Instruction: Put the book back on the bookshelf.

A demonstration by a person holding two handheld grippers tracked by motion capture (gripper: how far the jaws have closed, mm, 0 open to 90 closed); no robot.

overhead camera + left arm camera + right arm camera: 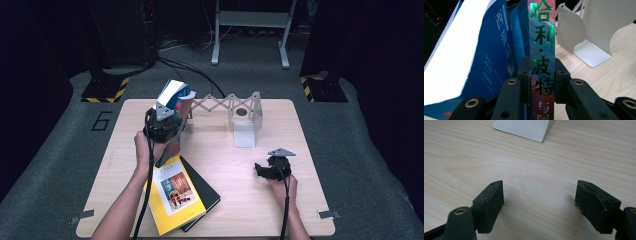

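My left gripper [170, 131] [542, 75] is shut on the spine of a book with green foil Chinese lettering [542, 45], held upright at the table's back left. Right beside it stands a blue book [496, 50] [172, 92] with its white page edge showing. A white expanding bookend rack [235, 107] stretches to the right of these books, and its metal plates [586, 32] stand close behind the held book. My right gripper [263, 171] [540, 205] rests open low over bare wood at the right front, with nothing between its fingers.
A yellow-covered book [172, 195] lies flat on a black book [207, 192] at the table's front left. The bookend's flat base plate [246, 135] [524, 127] lies on the wood ahead of my right gripper. Dark floor, stands and cables surround the wooden table [300, 150].
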